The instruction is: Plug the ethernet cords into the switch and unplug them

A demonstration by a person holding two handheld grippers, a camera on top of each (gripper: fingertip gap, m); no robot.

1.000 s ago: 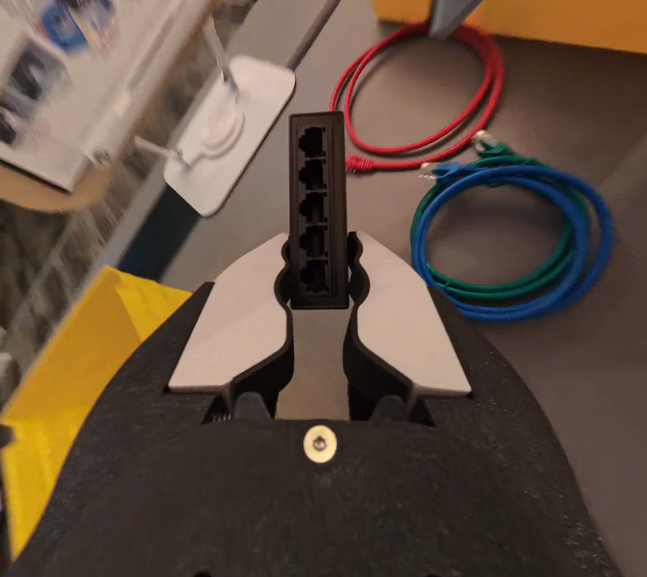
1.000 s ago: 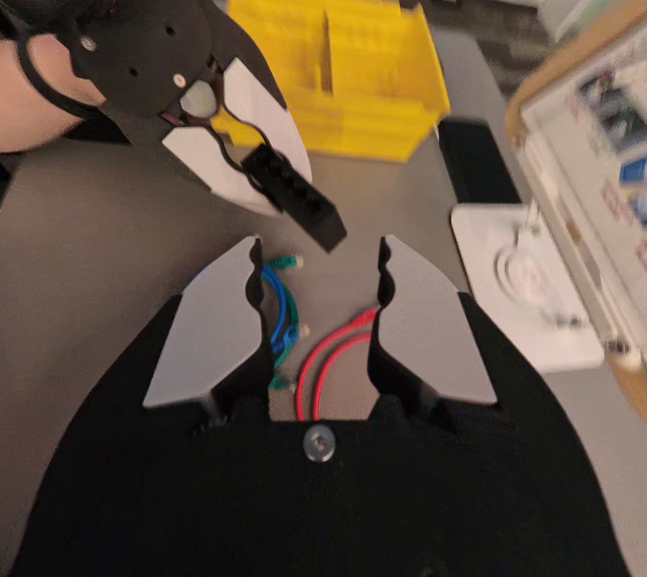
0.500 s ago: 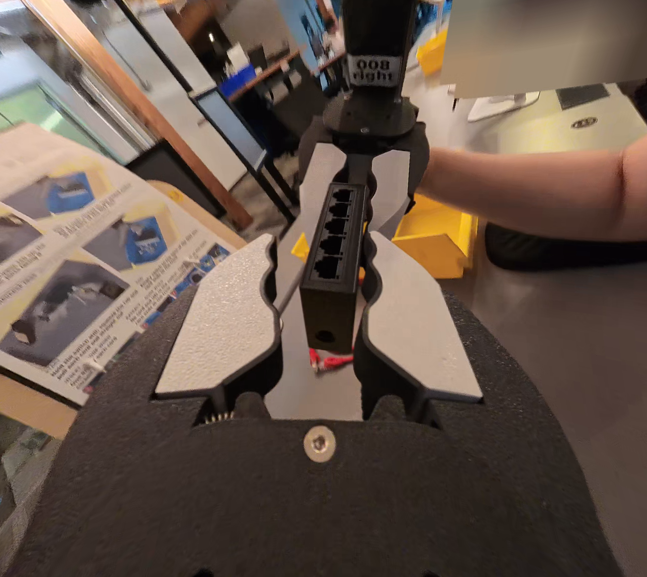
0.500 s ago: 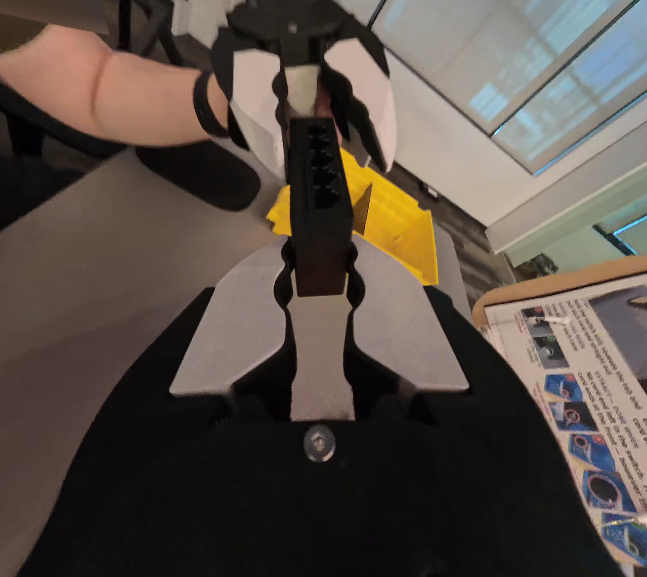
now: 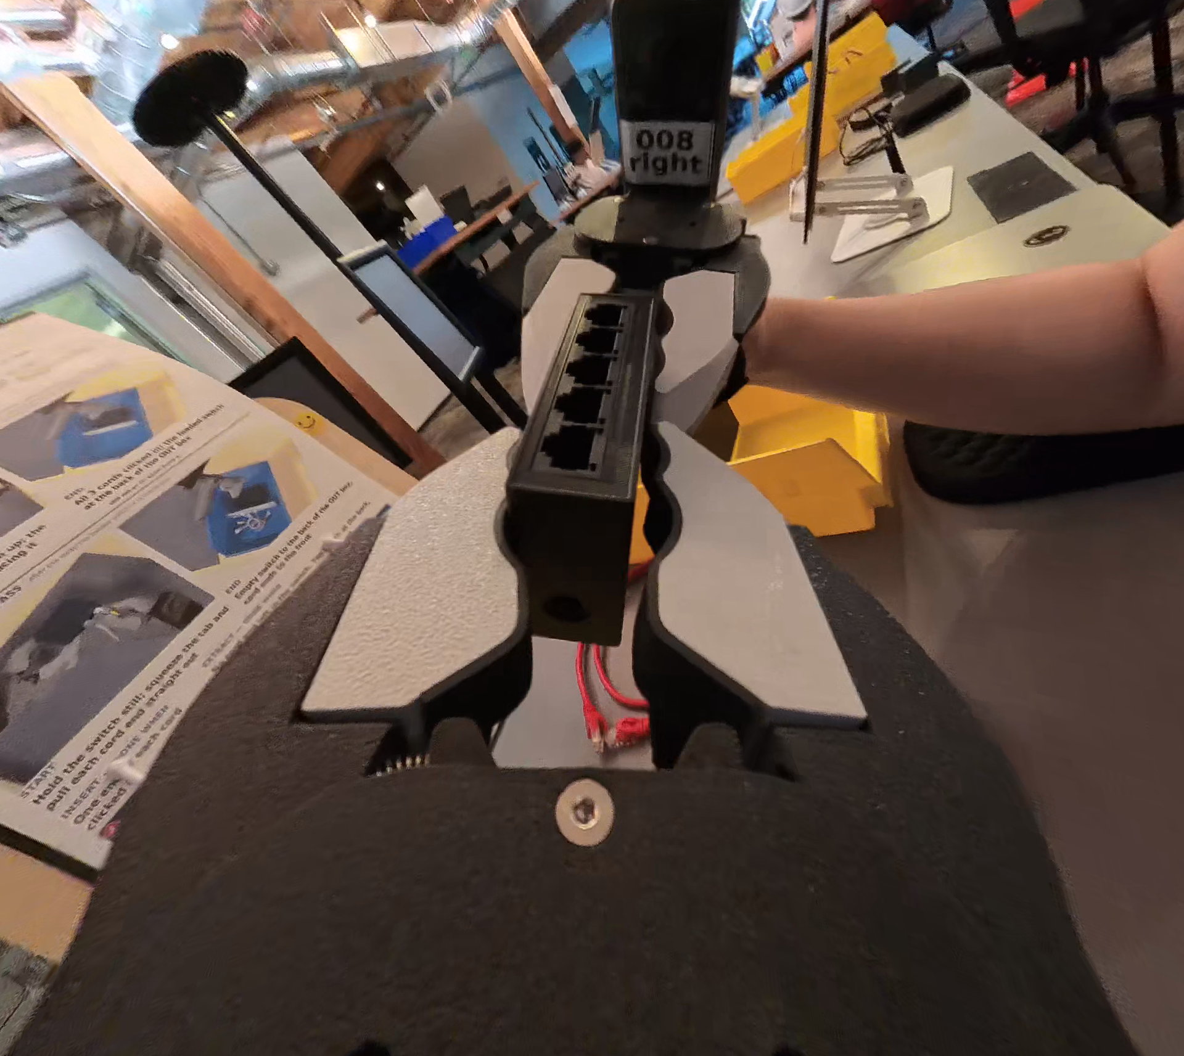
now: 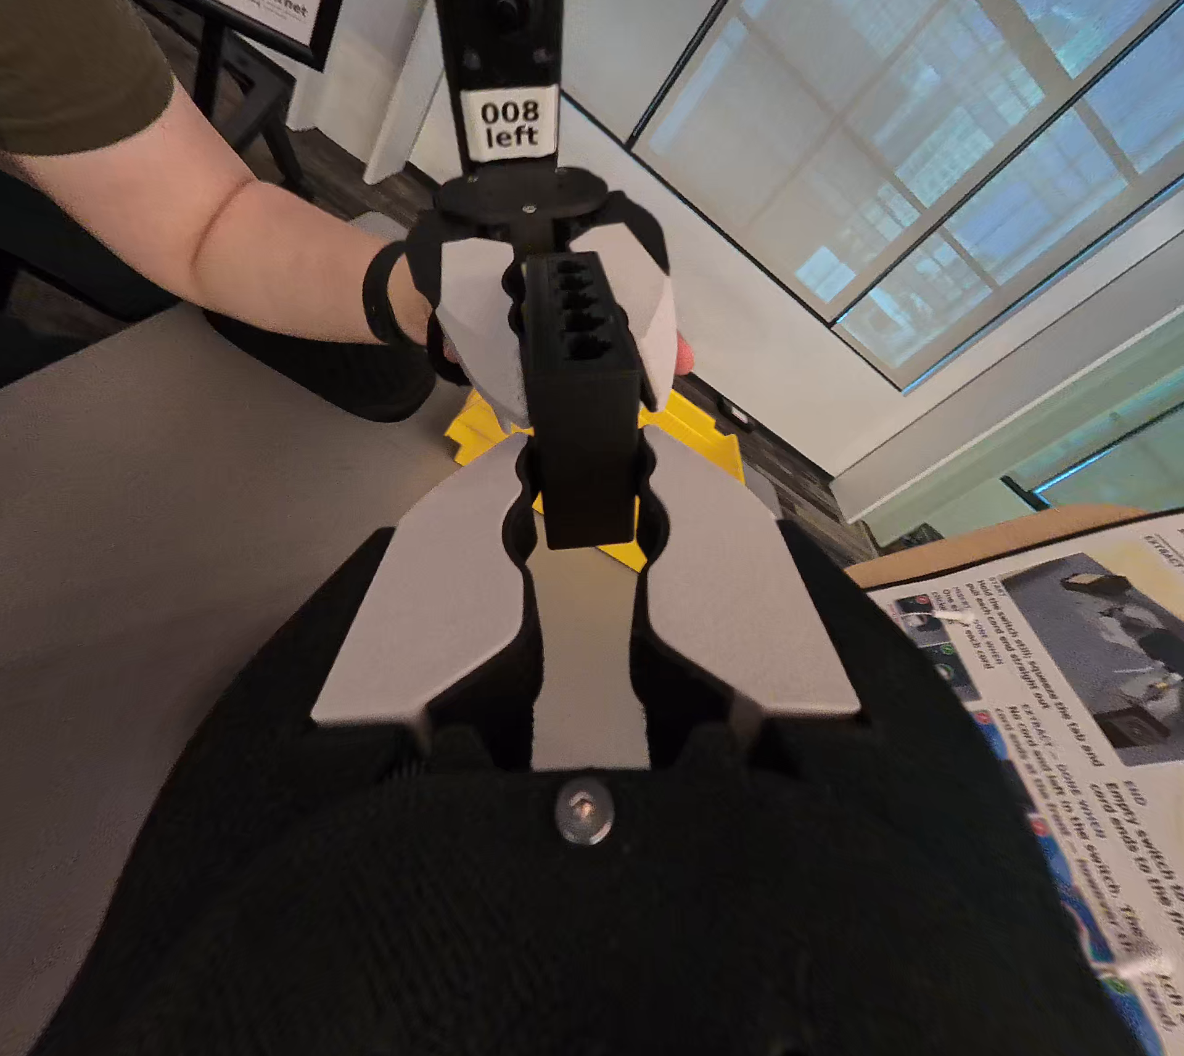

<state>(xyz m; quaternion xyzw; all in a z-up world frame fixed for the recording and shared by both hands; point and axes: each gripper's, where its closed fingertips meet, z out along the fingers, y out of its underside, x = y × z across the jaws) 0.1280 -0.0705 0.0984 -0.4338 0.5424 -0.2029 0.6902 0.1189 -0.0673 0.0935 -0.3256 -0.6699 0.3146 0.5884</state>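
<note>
A printed instruction sheet [image 5: 147, 545] lies at the far left on the grey counter [image 5: 1025, 609]. In the middle, a black ethernet switch [image 5: 580, 474] is held in the air between two grippers that face each other. The left gripper [image 5: 576, 519] has its jaws closed on one end of the switch, and the right gripper [image 6: 586, 487] has its jaws closed on the other end. The switch's five ports are empty. A red ethernet cord [image 5: 608, 698] lies on the counter under the switch. Farther right sits a yellow bin [image 5: 807, 468].
</note>
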